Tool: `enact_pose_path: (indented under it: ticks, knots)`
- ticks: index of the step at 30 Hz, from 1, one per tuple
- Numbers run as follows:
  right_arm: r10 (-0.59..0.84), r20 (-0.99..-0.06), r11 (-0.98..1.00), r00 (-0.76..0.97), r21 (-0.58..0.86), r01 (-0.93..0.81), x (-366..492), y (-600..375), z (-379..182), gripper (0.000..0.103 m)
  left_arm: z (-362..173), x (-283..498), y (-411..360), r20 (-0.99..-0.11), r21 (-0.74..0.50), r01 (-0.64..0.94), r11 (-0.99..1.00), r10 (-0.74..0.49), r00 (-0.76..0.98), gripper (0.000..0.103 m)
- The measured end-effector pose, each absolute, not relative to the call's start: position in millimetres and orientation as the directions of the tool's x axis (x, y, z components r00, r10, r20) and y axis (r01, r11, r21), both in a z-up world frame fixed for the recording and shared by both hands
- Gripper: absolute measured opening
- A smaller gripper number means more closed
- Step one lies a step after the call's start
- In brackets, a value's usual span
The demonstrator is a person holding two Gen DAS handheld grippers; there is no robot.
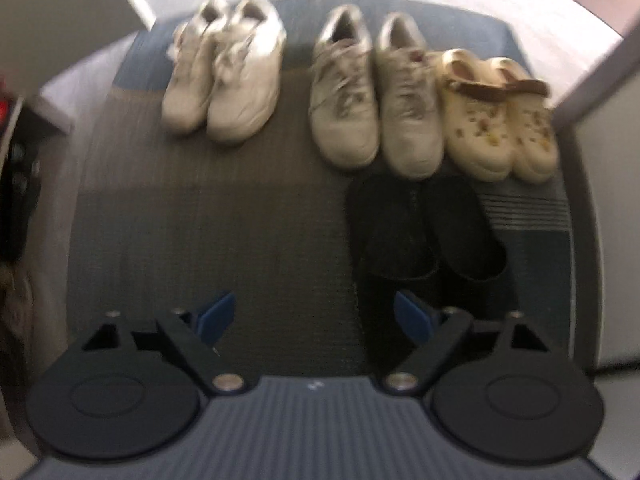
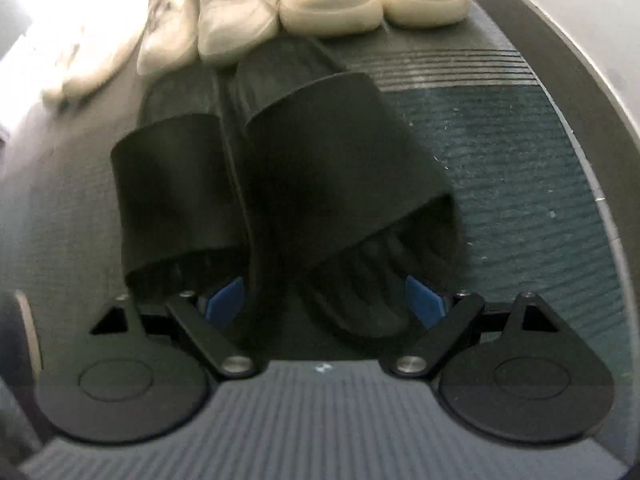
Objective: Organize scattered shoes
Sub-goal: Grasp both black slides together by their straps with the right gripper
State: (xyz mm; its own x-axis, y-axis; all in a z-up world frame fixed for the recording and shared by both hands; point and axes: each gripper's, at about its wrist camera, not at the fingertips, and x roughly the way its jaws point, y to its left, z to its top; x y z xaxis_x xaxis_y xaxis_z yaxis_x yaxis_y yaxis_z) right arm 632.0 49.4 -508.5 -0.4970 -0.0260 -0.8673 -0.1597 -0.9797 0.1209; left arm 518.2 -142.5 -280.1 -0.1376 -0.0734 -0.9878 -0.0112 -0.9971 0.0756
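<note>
Four pairs sit on a dark mat (image 1: 200, 220) on the floor.

Far left: a pair of white sneakers (image 1: 226, 68), touching side by side, toes toward the camera. Likely light, with padded, yielding uppers; the heel collar or stiff heel counter looks the surest hold. Laces loose, could snag.

Next right, set apart by a gap: grey-white sneakers (image 1: 376, 92), paired and parallel. Same handling by appearance.

Right end of the row: cream clogs (image 1: 502, 120) with brown straps and small charms, just beside the grey pair. Probably light moulded foam, springy; the strap or heel rim suits a pinch.

In front of that row: black slides (image 2: 280, 184), paired, toes nearly touching the sneakers. Rubbery, flexible, likely a bit slick; the broad band is the obvious hold.

Left tongs (image 1: 316, 320): spread, empty, above bare mat.

Right tongs (image 2: 324, 300): spread wide, straddling the heel of the right-hand slide, not visibly pinching it.

Every pair lies matched and lined up.
</note>
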Motion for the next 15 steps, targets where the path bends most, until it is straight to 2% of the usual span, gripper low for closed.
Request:
enact_pose_path:
  ticks: [3,10,12,15]
  knots:
    - [-0.007,-0.835,-0.995,-0.55,0.062,-0.08,623,32,-515,0.092,-285,517,-143,-0.994,0.04,0.0,-0.999,-0.04,-0.097,0.088]
    - [0.059,-0.793,-0.989,-0.607,0.037,-0.145,624,33,-532,0.1,-282,516,-149,-0.997,-0.052,0.053,-0.997,0.05,-0.053,0.089]
    - [0.051,-0.813,-0.987,-0.58,0.046,-0.152,620,35,-528,0.1,-282,515,-149,-0.997,-0.045,0.065,-0.997,0.041,-0.058,0.089]
    - [0.031,-0.842,-0.979,-0.539,0.084,-0.186,612,41,-515,0.089,-282,513,-149,-0.997,-0.034,0.083,-0.996,0.029,-0.066,0.089]
